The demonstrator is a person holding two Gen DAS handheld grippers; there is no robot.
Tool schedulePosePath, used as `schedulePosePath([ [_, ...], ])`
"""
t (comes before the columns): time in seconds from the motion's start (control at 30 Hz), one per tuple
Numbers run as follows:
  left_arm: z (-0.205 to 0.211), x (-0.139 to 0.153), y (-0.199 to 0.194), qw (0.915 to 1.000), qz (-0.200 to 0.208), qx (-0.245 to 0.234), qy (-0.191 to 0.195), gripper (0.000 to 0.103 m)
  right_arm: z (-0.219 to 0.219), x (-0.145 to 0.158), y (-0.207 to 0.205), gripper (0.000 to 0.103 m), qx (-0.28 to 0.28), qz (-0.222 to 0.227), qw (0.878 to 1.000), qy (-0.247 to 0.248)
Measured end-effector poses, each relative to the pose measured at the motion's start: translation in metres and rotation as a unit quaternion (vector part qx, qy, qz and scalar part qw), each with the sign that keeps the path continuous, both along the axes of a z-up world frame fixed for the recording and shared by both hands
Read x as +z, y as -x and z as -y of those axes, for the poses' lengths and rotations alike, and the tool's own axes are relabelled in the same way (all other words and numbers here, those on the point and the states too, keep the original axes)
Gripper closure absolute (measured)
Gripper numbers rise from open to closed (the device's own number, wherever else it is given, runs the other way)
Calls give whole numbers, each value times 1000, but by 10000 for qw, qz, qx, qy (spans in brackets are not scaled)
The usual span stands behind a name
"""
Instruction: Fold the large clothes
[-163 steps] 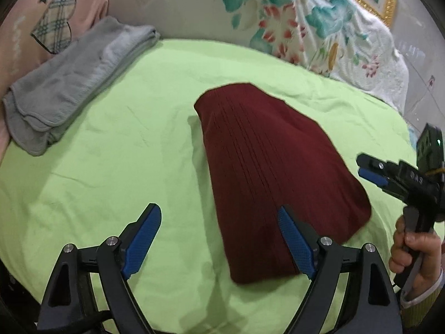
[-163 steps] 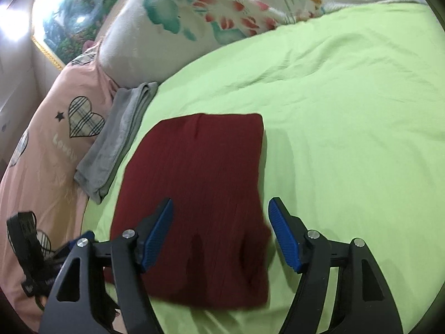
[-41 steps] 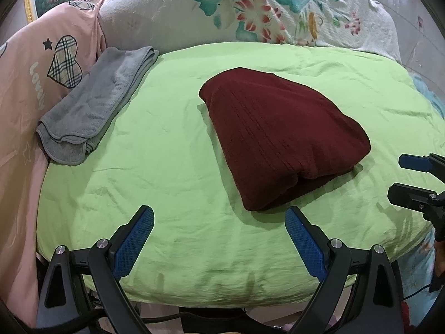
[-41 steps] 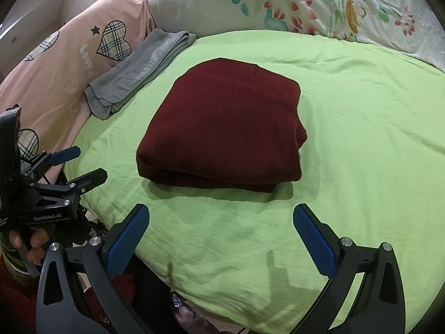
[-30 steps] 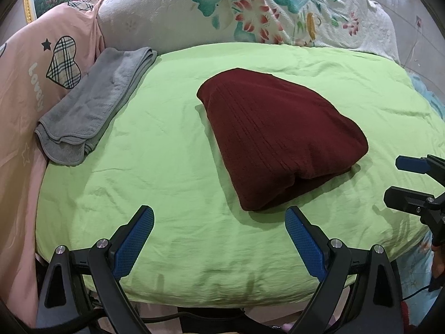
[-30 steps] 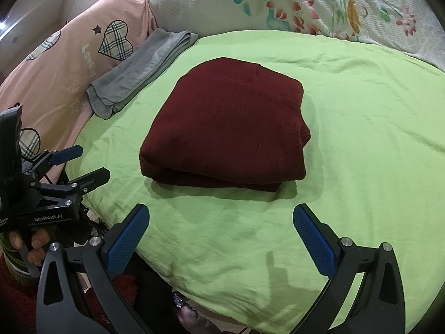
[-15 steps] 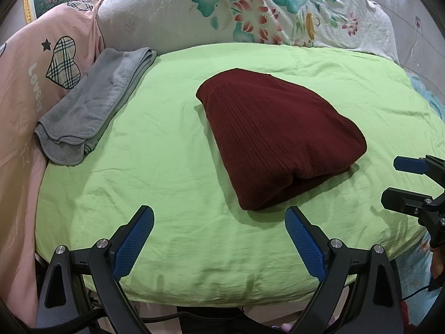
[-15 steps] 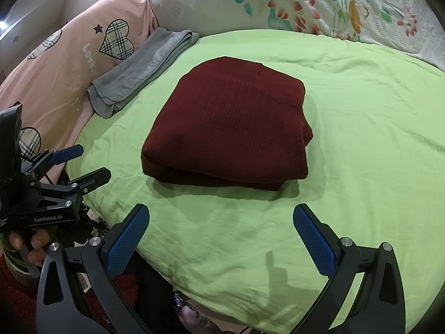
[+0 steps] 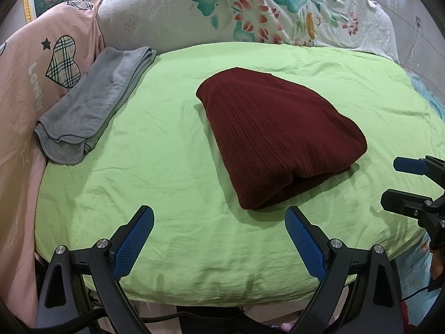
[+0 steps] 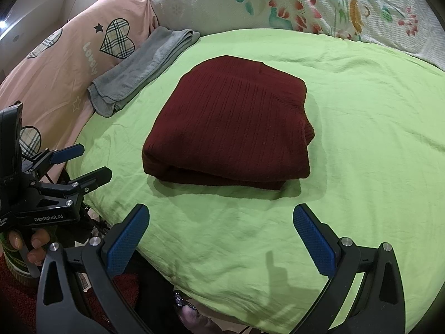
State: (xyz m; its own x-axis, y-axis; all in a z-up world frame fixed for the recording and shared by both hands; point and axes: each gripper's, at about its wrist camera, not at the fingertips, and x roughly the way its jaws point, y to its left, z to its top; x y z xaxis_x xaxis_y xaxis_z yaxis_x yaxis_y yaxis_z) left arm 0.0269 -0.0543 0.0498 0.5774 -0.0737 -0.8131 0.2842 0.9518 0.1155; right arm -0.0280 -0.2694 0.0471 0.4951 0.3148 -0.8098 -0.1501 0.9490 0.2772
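Observation:
A dark red ribbed sweater point(image 9: 275, 139) point(image 10: 233, 128) lies folded into a thick rectangle in the middle of the light green sheet point(image 9: 167, 167) point(image 10: 361, 139). My left gripper point(image 9: 219, 239) hovers open near the bed's front edge, short of the sweater, with nothing between its blue pads. Also open and empty, my right gripper point(image 10: 222, 239) hangs over the same front edge. Each wrist view catches the other gripper at its side: the right gripper point(image 9: 400, 181) and the left gripper point(image 10: 83, 161), held by a hand point(image 10: 30, 242).
A folded grey towel point(image 9: 91, 108) point(image 10: 144, 66) lies at the sheet's left edge against a pink pillow point(image 9: 33, 69) with plaid hearts. A white floral pillow point(image 9: 250, 14) stands behind the bed. The mattress drops off just ahead of both grippers.
Since 5.4 s ago both grippers have pulled back from the sweater to the bed's edge. Over the last second almost nothing moves.

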Motion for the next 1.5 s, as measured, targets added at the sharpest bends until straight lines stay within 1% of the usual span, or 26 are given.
schedulePosePath([
  [1.3, 4, -1, -1, 10000, -2, -42, 17, 7, -3, 0, 0, 0, 7, 2, 10000, -21],
  [1.5, 2, -1, -9, 10000, 18, -79, 45, 7, -3, -1, -1, 0, 26, 2, 10000, -34],
])
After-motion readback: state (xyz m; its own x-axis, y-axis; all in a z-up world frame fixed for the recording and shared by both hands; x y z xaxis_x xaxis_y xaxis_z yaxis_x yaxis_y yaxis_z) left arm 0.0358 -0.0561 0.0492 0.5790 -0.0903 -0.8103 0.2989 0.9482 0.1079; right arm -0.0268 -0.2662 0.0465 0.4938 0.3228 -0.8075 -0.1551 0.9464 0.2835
